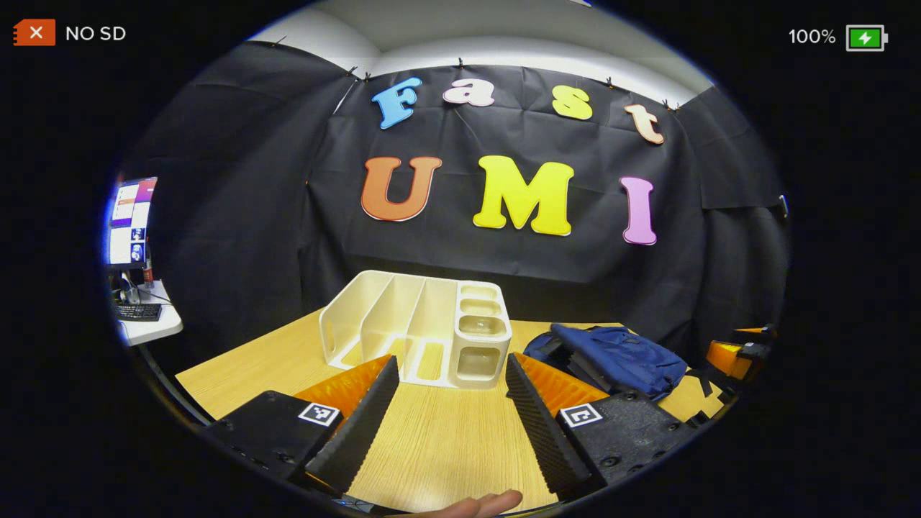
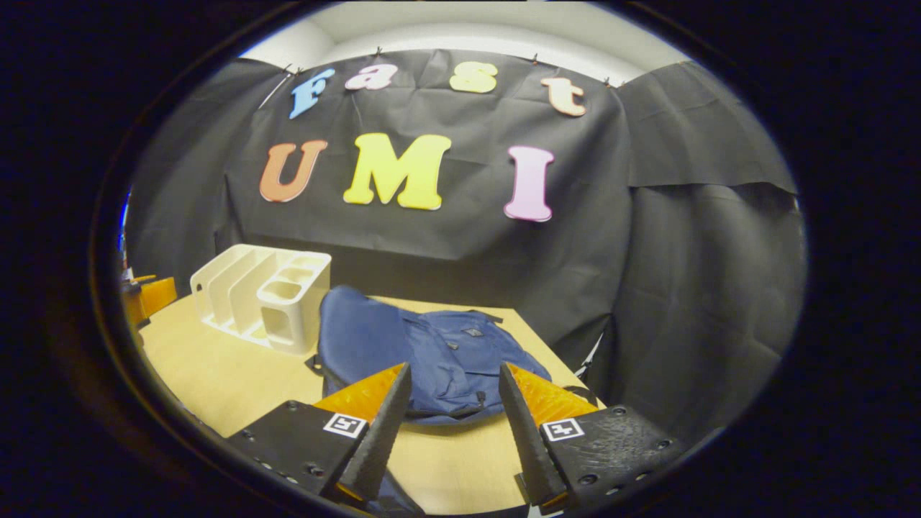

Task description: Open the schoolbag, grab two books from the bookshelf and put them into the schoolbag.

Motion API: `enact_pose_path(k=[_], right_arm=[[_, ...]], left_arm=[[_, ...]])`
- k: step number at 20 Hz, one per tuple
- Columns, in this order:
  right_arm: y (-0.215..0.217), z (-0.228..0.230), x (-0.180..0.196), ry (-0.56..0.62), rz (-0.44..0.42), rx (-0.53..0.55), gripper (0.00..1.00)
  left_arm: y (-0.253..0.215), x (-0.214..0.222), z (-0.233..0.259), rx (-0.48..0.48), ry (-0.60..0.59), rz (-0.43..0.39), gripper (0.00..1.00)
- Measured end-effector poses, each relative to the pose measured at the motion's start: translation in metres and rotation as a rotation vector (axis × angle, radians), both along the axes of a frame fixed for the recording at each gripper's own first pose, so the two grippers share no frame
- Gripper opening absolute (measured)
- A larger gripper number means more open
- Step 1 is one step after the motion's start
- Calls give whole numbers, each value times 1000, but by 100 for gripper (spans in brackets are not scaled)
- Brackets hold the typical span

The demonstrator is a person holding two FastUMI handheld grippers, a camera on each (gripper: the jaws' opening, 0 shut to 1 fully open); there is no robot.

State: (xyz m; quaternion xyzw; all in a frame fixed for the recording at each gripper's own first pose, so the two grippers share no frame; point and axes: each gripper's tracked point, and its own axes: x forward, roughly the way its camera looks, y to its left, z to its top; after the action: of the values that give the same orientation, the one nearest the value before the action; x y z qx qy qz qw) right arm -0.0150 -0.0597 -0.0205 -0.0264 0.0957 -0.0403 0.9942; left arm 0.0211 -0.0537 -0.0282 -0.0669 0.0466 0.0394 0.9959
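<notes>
Schoolbag: the soft navy-blue fabric schoolbag (image 2: 432, 360) lies slumped flat on the pale wood-grain counter (image 2: 216, 381), straight ahead of the right hand-held gripper (image 2: 450, 410), its near edge reaching in between the fingers. From the left hand-held gripper (image 1: 450, 403) it sits ahead and off to the right (image 1: 619, 356).

Handling: floppy cloth, light by the look of it, and it will bunch and drag rather than lift clean. I judge the zip pull or the flap's edge the place to pinch, with the other side pinning the body down. Zip state is too small to tell.

Bookshelf: the cream plastic desk organiser with upright dividers and small front cubbies (image 1: 417, 331) stands just ahead of the left hand-held gripper. No books are visible in its slots from here.

Left hand-held gripper: fingers wide apart, nothing between them, low over the counter and aimed at the organiser; a fingertip of the person's hand (image 1: 482, 503) peeks in at the bottom.

Right hand-held gripper: fingers apart, holding nothing, pointing level at the bag.
</notes>
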Motion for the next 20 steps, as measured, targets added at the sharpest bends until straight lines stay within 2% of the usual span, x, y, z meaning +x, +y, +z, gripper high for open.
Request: enact_pose_path(k=[2,3,4,6,8,9,12,13,14,15,20], right_arm=[[-3,8,-14,-36,6,27,75],[-4,12,-16,-57,10,29,70],[-4,16,-19,-78,15,30,81],[-4,18,-24,-103,16,34,81],[8,18,-31,-112,49,66,77],[14,17,-33,-115,59,76,82],[16,16,-41,-134,74,45,91],[17,16,-42,-134,73,36,99],[18,14,-44,-133,74,29,99],[16,13,-44,-132,70,24,92],[4,22,-50,-156,45,-1,95]], left_arm=[[-17,-10,-2,-21,31,-66,95],[-20,-14,0,-8,39,-89,95],[-17,-19,5,10,25,-79,96],[-2,-18,13,33,6,-32,95],[0,-17,11,42,5,-24,95],[3,-18,9,43,10,-14,95],[7,-20,9,46,15,0,95],[6,-22,11,47,10,-5,95],[4,-22,12,50,7,-12,95],[2,-22,14,53,3,-17,95],[-8,-27,24,64,-34,-45,95]])
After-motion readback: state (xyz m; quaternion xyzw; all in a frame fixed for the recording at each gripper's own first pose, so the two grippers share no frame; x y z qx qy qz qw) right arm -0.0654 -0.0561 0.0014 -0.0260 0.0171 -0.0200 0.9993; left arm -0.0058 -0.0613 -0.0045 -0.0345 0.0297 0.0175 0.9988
